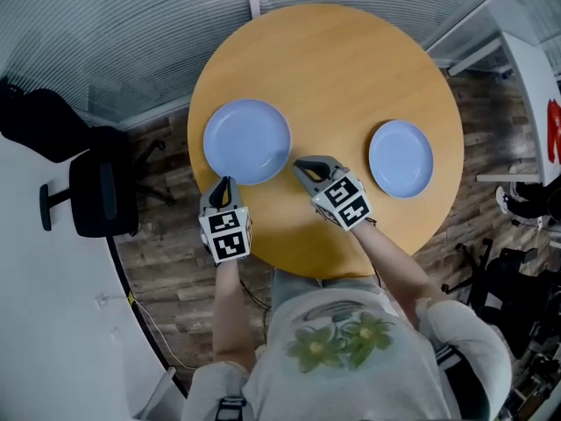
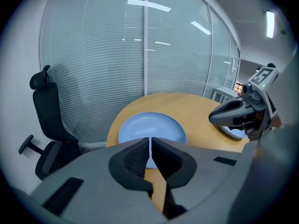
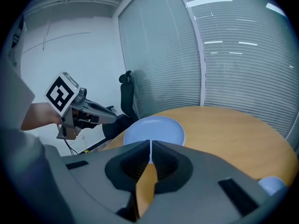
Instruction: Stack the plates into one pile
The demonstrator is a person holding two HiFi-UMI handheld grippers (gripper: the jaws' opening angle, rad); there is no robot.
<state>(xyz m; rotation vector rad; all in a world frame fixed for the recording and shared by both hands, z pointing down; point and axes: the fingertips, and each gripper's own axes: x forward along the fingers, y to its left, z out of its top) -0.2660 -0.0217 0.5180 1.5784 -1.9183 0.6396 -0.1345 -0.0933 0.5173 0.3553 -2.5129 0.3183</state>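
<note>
Two light-blue plates lie apart on a round wooden table [image 1: 324, 68]: a larger plate [image 1: 247, 140] at the left and a smaller plate [image 1: 401, 158] at the right. My left gripper [image 1: 226, 182] hovers over the table's near edge just below the larger plate, shut and empty. My right gripper [image 1: 300, 165] hangs between the two plates, also shut with nothing in it. In the left gripper view the larger plate [image 2: 152, 127] lies just beyond the closed jaws, and the smaller plate [image 2: 233, 132] is half hidden behind the right gripper [image 2: 219, 116]. The right gripper view shows the larger plate [image 3: 154, 129] ahead.
A black office chair [image 1: 96, 196] stands to the left of the table, on a wood floor. A glass wall with blinds [image 1: 131, 33] runs behind the table. White furniture [image 1: 535, 103] and dark gear stand at the right.
</note>
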